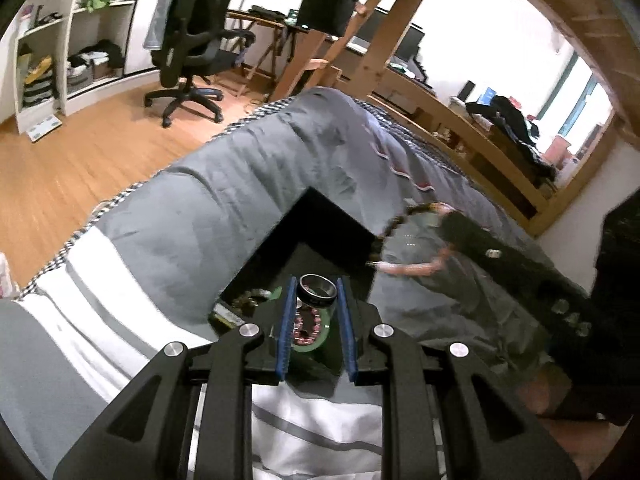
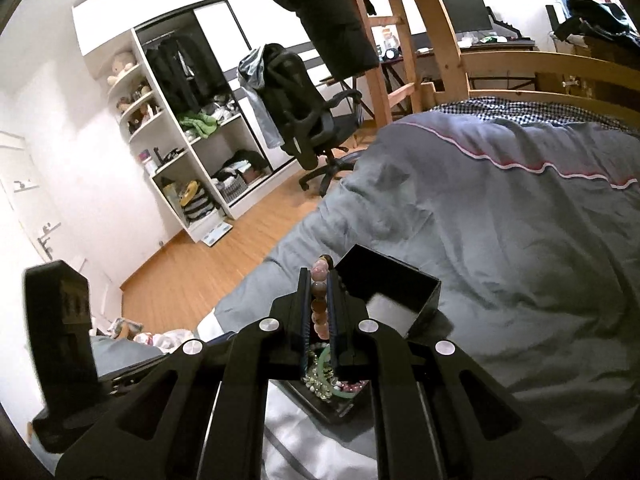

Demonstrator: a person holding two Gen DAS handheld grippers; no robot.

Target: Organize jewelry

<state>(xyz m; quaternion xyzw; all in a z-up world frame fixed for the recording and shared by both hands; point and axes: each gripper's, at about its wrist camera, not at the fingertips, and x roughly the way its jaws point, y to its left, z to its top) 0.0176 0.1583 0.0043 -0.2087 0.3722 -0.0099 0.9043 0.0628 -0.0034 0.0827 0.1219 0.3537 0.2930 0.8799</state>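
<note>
- Left tongs [image 1: 316, 294]: pinching a dark metal ring [image 1: 316, 289] between their blue pads, the ring held level at the fingertips, above the open black box [image 1: 320, 224].
- Black box, left wrist view: open, lying on the grey bedcover [image 1: 240, 200]; beneath the ring, at 6 o'clock from it, a pink beaded bracelet [image 1: 306, 326] lies on something green; a dark beaded piece [image 1: 250, 296] sits at 9 o'clock from the ring.
- At 3 o'clock from the box, left wrist view: the right tongs [image 1: 374, 256], blurred, carrying a loop of beads.
- Right tongs [image 2: 319, 286]: pressed together on a bracelet of brown and pink beads [image 2: 319, 300], which runs up between the fingers and out past the tips.
- Black box [image 2: 400, 284], right wrist view: just at 2 o'clock from the fingertips, open, on the bedcover.
- Shallow black tray [image 2: 332, 406]: below the right tongs at 6 o'clock, holding a green bangle [image 2: 344, 394], a pale sparkling piece [image 2: 318, 384] and pink beads, heaped and touching.
- Backdrop: office chair [image 2: 304, 104], white shelving [image 2: 176, 148], wooden bed frame [image 2: 540, 60].
</note>
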